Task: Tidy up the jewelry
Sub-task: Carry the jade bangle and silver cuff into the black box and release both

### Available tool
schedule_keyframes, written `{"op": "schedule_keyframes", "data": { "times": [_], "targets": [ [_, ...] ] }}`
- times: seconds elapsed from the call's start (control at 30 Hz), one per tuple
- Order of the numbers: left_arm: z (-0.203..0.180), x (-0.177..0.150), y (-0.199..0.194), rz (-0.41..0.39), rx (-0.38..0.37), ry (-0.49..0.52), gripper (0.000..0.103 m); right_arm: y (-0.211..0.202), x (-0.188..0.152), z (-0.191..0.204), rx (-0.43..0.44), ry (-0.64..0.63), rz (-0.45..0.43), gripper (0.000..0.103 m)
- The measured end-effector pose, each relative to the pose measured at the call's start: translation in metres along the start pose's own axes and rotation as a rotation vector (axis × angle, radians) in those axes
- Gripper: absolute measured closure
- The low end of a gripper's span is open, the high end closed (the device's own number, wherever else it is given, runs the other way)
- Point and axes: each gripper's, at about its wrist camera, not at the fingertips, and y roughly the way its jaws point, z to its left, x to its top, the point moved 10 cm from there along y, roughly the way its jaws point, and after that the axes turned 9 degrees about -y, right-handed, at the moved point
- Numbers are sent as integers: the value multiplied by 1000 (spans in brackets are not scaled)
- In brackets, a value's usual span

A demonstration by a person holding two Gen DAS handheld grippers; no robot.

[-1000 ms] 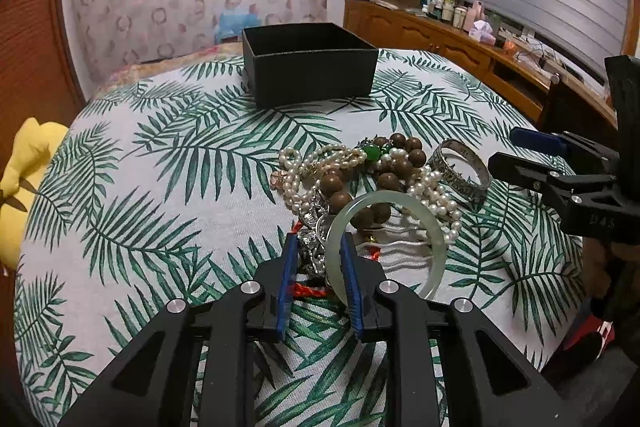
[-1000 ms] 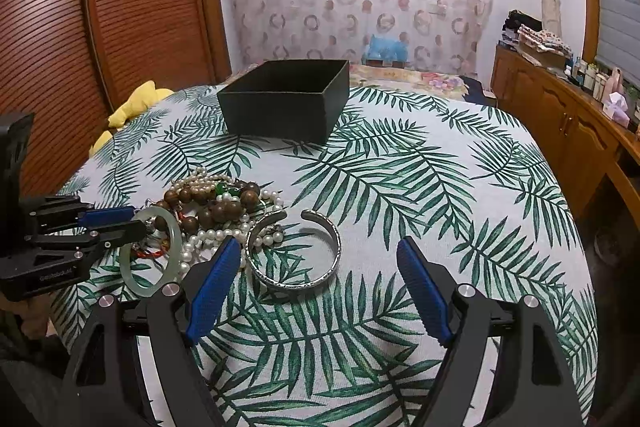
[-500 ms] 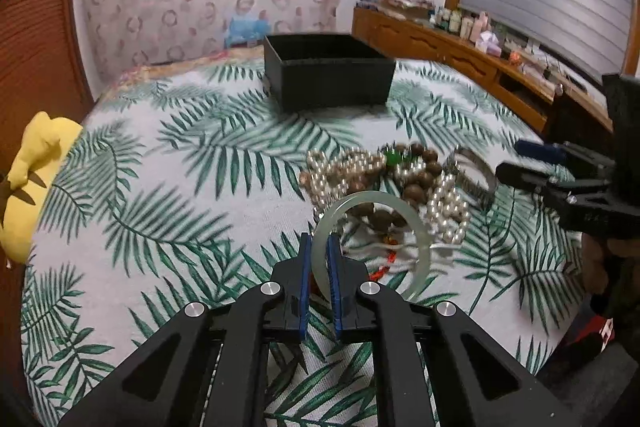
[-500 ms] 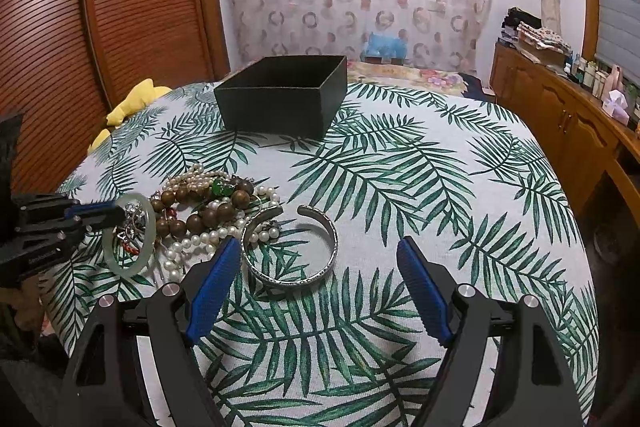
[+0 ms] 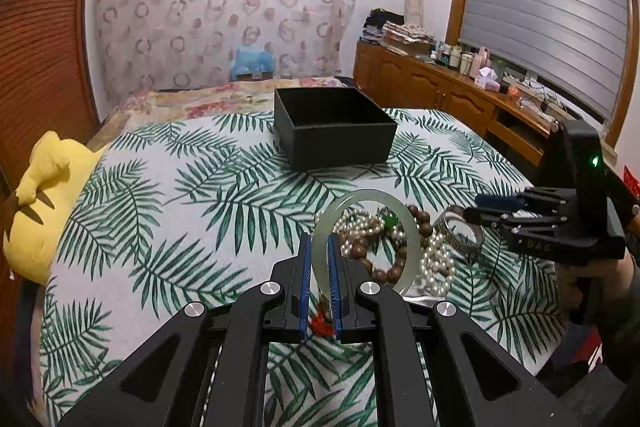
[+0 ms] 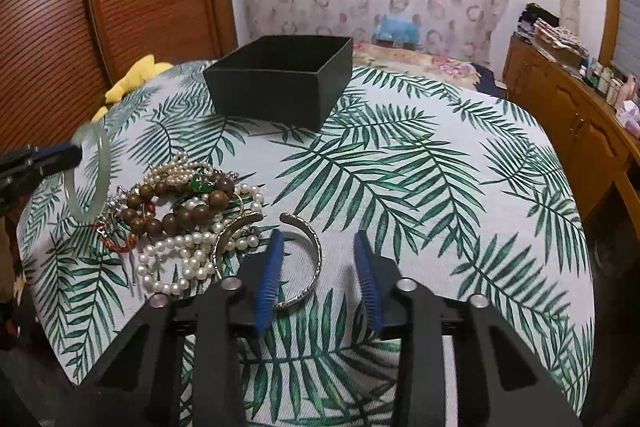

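Since the earlier frames the jade bangle (image 5: 366, 239) has come up off the pile, and the right jaws have narrowed over the silver cuff. In the left wrist view, the left gripper (image 5: 318, 259) is clamping the bangle's left rim at lower centre, jaws nearly closed, the ring standing upright above the heap of pearls and wooden beads (image 5: 384, 247); the right gripper (image 5: 480, 207) is reaching in from the right edge toward the cuff. The black box (image 5: 336, 143) is sitting open at upper centre, and what shows of its inside is looking empty. In the right wrist view, the right gripper (image 6: 320, 271) is closing at lower centre, the silver cuff (image 6: 296, 259) lying between its blue pads (image 6: 270, 267); I cannot tell whether they are touching it yet. The bangle (image 6: 90, 183) is hanging at the left edge, the heap (image 6: 188, 211) beside it on the leaf-print cloth (image 6: 440, 187). The sorting is seemingly just beginning: nothing boxed, most pieces remaining.
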Motion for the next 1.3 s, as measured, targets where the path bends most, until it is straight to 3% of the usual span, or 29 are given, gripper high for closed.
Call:
{"op": "schedule_keyframes", "data": {
  "times": [0.27, 0.33, 0.6, 1.0, 1.3],
  "targets": [
    [-2, 26, 6, -27, 0, 6, 96, 13, -6, -1, -1, -44, 68, 88],
    [-2, 33, 7, -37, -1, 7, 96, 13, -6, -2, 5, -43, 70, 97],
    [-1, 56, 20, -58, -5, -5, 96, 2, 4, -6, 10, -62, 40, 98],
    [4, 81, 36, -70, 17, -7, 96, -18, 81, -15, -16, -108, -89, 98],
    [9, 95, 47, -62, 38, -1, 96, 6, 147, -16, 3, -106, -150, 98]
  ]
}}
